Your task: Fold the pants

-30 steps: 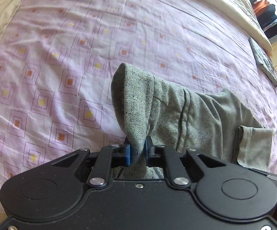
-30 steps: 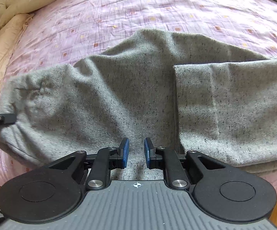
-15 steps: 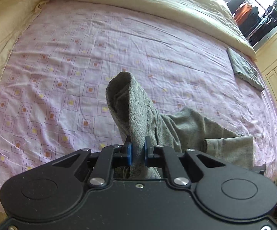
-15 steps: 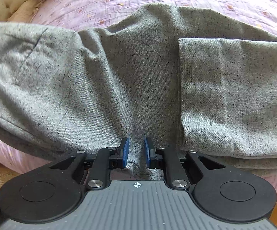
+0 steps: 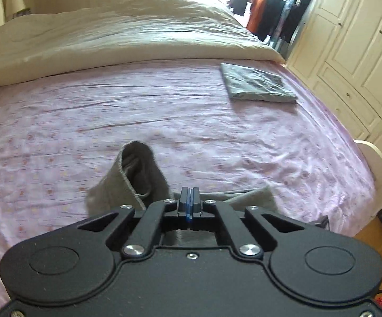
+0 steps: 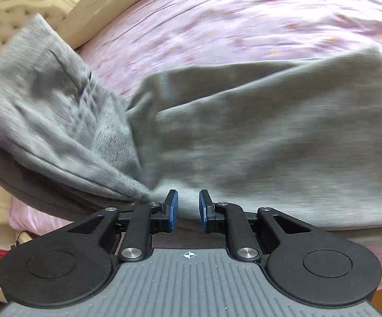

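- Bed (image 5: pixel 217 121): used as the folding surface.
- Pants (image 6: pixel 256 137): laid at the near edge, left part raised for folding over.
- Right gripper (image 6: pixel 188 207): narrowly parted, cloth between; grip not discernible.
- Left gripper (image 5: pixel 190 202): pressed together, empty, cloth fallen beside.

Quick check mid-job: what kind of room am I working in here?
Almost certainly a bedroom: a wide bed with a pink patterned sheet, a cream duvet pushed toward its far side, and cream wardrobe doors along the wall.
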The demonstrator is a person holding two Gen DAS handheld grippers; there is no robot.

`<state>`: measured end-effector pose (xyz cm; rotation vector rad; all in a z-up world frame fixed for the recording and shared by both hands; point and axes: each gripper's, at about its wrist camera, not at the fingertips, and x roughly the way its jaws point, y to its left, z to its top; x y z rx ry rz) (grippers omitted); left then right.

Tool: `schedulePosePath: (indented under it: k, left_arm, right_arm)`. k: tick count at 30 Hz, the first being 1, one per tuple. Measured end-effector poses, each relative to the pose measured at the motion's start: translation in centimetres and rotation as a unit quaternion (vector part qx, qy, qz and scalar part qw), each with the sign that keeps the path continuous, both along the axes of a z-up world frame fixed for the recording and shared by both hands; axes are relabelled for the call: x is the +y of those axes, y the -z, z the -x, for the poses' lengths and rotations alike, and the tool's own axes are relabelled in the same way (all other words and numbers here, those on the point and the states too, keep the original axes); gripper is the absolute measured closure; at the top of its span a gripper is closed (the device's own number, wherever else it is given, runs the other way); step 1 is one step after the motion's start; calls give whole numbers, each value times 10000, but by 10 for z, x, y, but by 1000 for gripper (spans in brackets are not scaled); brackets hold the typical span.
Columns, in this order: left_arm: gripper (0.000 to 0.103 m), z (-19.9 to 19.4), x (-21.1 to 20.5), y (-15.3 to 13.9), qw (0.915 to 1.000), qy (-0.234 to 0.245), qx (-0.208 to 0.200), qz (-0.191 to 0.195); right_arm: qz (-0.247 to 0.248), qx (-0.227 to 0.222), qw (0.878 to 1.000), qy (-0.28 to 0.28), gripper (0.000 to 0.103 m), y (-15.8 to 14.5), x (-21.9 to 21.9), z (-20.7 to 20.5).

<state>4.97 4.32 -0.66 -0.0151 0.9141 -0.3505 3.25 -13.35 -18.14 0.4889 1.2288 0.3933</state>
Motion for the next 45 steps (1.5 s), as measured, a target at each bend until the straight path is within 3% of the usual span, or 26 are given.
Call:
schedulePosePath:
  k: [4,7,11,12,15,19,24,30,32,33,37,45]
  left_arm:
    - [99,-5,-77,43,9981,400,453,150]
    - [96,3,-91,63,9974,327,647,23]
    - [92,18,-66,81,9951,-205,892,-380]
    - [92,20,-55,86,9933,-391,992,-438]
    - [92,28,-12,101,9837,-1119,1247,-653]
    - [92,45,31,107,9709,-1745,1364,-913]
    - [92,63,58,107,9647,-1935,1362,-1151]
    - [91,71,58,107,9712,-1666,1244,-1160]
    - [91,72,56,109,9729,-1611,1251,-1085]
    - [91,72,55,110,9740,-1579,1260,-1022]
    - [91,77,45,115,9787,-1393,1218,-888]
    - [91,81,-11,124,9909,-466,765,-1008]
  right_arm:
    - [277,165,9990,321,86,12,-53,-3]
    - [402,135,9985,348,86,11,-82,-8]
    - [363,-55,9990,274,81,1,-98,-22]
    - [258,-127,9993,243,75,-2,-98,-26]
    - [-34,-250,9997,37,72,-3,-85,-51]
    - [-406,-202,9985,-296,59,0,-59,-81]
    - [-142,56,9982,-573,57,16,-29,-105]
    - [-46,320,9973,-658,57,18,-18,-109]
    - [-92,295,9973,-671,63,16,-16,-107]
    - [-178,300,9968,-719,77,14,-14,-107]
    - [-303,216,9954,-881,96,-3,-3,-102]
    - [-1333,-177,9863,-955,98,-87,9,-108]
